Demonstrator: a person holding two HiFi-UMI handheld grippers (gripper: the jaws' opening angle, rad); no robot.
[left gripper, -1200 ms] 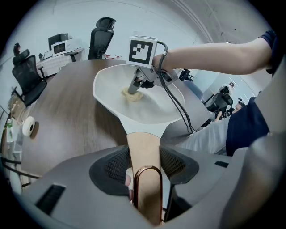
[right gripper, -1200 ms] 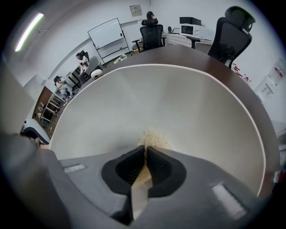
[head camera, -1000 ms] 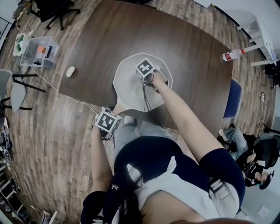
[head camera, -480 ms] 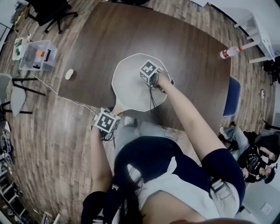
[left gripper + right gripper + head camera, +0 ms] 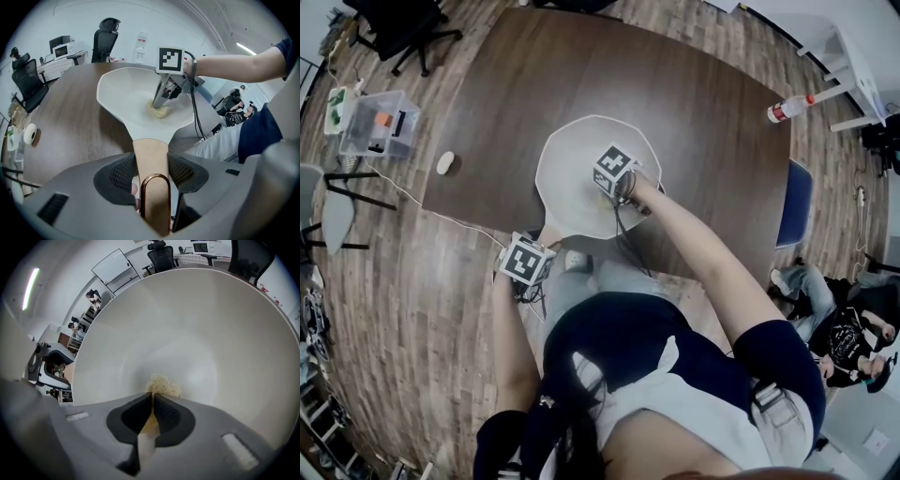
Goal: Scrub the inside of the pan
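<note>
A white pan (image 5: 572,173) lies on the dark wooden table (image 5: 703,122), its tan handle (image 5: 151,157) pointing toward me. My left gripper (image 5: 151,165) is shut on that handle at the table's near edge; in the head view the left gripper (image 5: 532,255) sits just off the pan's near side. Inside the pan, my right gripper (image 5: 611,194) points down, shut on a yellowish scrubber (image 5: 164,386). The scrubber (image 5: 159,111) presses on the pan's floor right of centre. In the right gripper view the pan wall (image 5: 197,319) fills the picture beyond the right gripper (image 5: 153,397).
A tape roll (image 5: 445,163) lies at the table's left edge. Off the table stand a clear plastic box (image 5: 373,122), a bottle (image 5: 787,110), a blue chair (image 5: 797,208) and a black office chair (image 5: 394,23). A person (image 5: 848,328) sits at the right.
My right gripper has dragged the scrubber from the pan's far right side back toward its middle and the handle side. The left gripper still holds the handle in place.
</note>
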